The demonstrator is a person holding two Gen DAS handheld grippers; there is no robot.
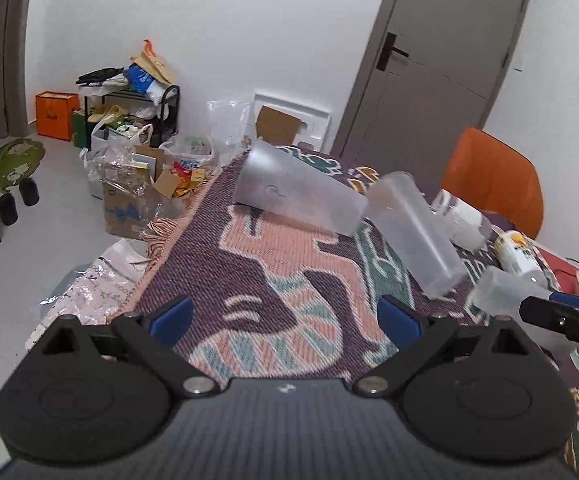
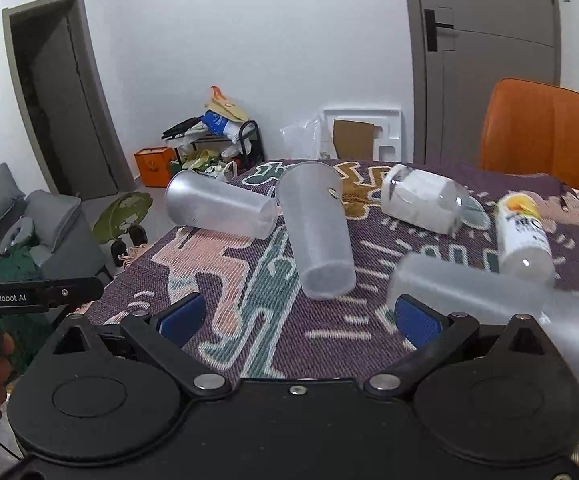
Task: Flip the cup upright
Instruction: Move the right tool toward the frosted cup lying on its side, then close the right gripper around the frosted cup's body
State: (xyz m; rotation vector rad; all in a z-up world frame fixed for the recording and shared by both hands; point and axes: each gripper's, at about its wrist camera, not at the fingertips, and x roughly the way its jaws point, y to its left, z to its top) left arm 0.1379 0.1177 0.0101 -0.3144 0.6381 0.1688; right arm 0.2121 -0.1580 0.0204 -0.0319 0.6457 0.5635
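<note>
five cups lie on their sides on a patterned woven tablecloth (image 2: 249, 344). left gripper (image 1: 287, 316) fingers spread wide, nothing between them, over the cloth. right gripper (image 2: 299, 318) jaws also apart, empty; a blurred frosted cup (image 2: 489, 300) lies just over its right finger. two more frosted cups (image 2: 221, 210) (image 2: 317, 232) lie further back, touching. orange chair (image 2: 541, 128) behind the table.

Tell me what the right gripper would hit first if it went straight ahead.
Probably the frosted translucent plastic cup lying on its side mid-table, base toward the open right gripper; depth is unclear. Only patterned woven tablecloth lies before it.
</note>
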